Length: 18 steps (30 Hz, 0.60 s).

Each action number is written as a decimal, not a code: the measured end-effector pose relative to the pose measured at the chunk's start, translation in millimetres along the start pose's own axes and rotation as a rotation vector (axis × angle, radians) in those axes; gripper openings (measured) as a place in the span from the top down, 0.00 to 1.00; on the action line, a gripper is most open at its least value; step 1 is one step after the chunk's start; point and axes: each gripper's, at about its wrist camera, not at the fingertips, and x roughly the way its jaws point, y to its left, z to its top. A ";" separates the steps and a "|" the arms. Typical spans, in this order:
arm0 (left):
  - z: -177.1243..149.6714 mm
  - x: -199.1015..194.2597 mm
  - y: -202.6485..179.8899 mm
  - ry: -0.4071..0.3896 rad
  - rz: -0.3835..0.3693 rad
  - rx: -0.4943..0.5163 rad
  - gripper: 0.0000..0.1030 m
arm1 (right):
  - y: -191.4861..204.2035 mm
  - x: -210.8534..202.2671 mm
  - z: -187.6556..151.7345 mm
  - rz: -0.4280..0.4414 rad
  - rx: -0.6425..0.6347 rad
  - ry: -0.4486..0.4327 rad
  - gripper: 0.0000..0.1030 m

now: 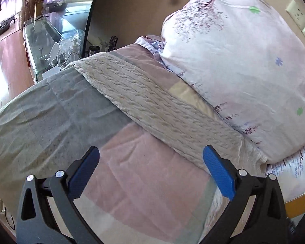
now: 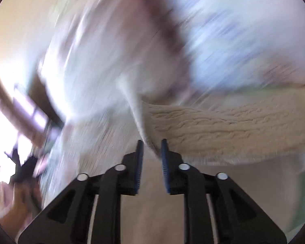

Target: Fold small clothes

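A cream cable-knit sweater [image 1: 152,101] lies spread as a long ribbed band across a bed covered in a pink and grey patchwork sheet [image 1: 57,111], its far edge beside a floral pink pillow [image 1: 244,61]. The left gripper [image 1: 151,156] hovers above the sheet with jaws wide apart, holding nothing. The right gripper [image 2: 151,142] has its blue pads nearly together, pinching the sweater's folded edge [image 2: 150,140]; that view is heavily blurred.

A big floral pillow [image 1: 244,67] fills the upper right of the left wrist frame, lying on a bed with a pink and grey patchwork cover [image 1: 57,118]. At the upper left stands a glass cabinet [image 1: 44,46] with a pump bottle [image 1: 74,47] just beside it, and wall sockets [image 1: 299,14] sit at the far right edge.
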 end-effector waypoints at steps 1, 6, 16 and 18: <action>10.4 8.6 6.8 0.007 0.000 -0.022 0.02 | 16.1 13.3 -12.1 0.025 -0.009 0.050 0.69; 53.7 43.4 39.9 0.042 -0.028 -0.140 0.25 | 38.3 15.7 -38.6 -0.020 -0.025 0.093 0.33; 107.5 74.2 114.4 0.020 -0.096 -0.524 0.70 | -32.0 -39.7 -58.7 -0.244 0.135 0.077 0.29; 112.5 78.0 118.8 0.018 -0.072 -0.555 0.91 | -33.8 -44.3 -62.0 -0.249 0.134 0.087 0.29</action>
